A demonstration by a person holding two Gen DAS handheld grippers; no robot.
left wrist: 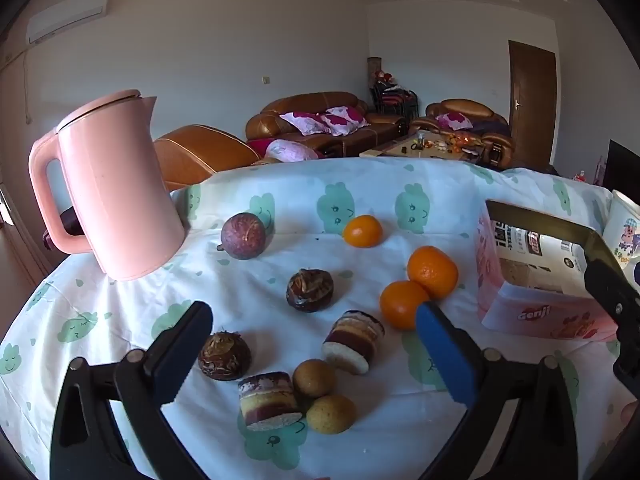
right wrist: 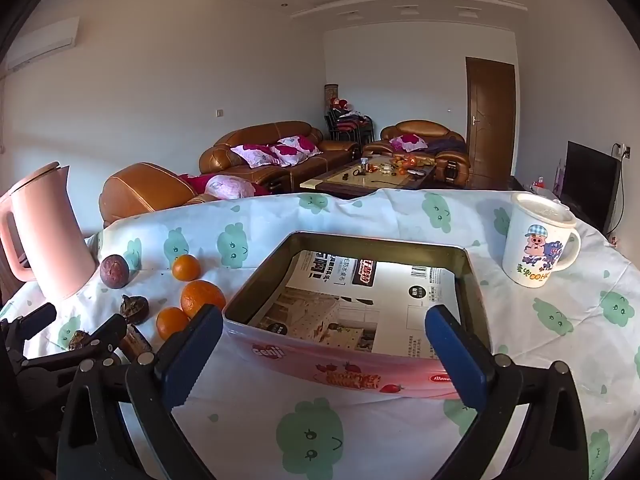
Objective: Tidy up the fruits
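Room: living room with brown leather sofas (right wrist: 260, 148), patterned cushions, a low coffee table (right wrist: 372, 178) and a brown door (right wrist: 490, 120) at the far wall.
Surface: table under a white cloth (right wrist: 540, 344) printed with green cloud faces.
Oranges: three, bright and glossy; two touch each other (left wrist: 433, 272) (left wrist: 402, 304) near the tin, the third (left wrist: 363, 231) sits apart, farther back.
Purple fruit: round, dull purple-brown (left wrist: 243, 236), just beside the foot of the pink kettle (left wrist: 116, 188).
Small yellow-brown fruits: two rough-skinned balls (left wrist: 314, 378) (left wrist: 331, 414), touching, near the front edge.
Dark shells: two brown, wrinkled husk-like pieces (left wrist: 310, 290) (left wrist: 225, 354), one mid-cloth, one close to the left finger.
Cake rolls: two layered cylinders lying on their sides (left wrist: 354, 340) (left wrist: 269, 400), the front one against the yellow-brown fruits.
Tin: open pink box marked "Genji" (right wrist: 352, 376), gold rim, lined with printed paper, no fruit in it; it stands to the right of the oranges.
Mug: white with a cartoon pig and a lid (right wrist: 536, 240), right of the tin, well apart from the fruit.
Left gripper: (left wrist: 314, 346) fingers spread wide above the scattered pieces, holding nothing.
Right gripper: (right wrist: 324, 344) fingers spread wide, in front of the tin's near wall, holding nothing.
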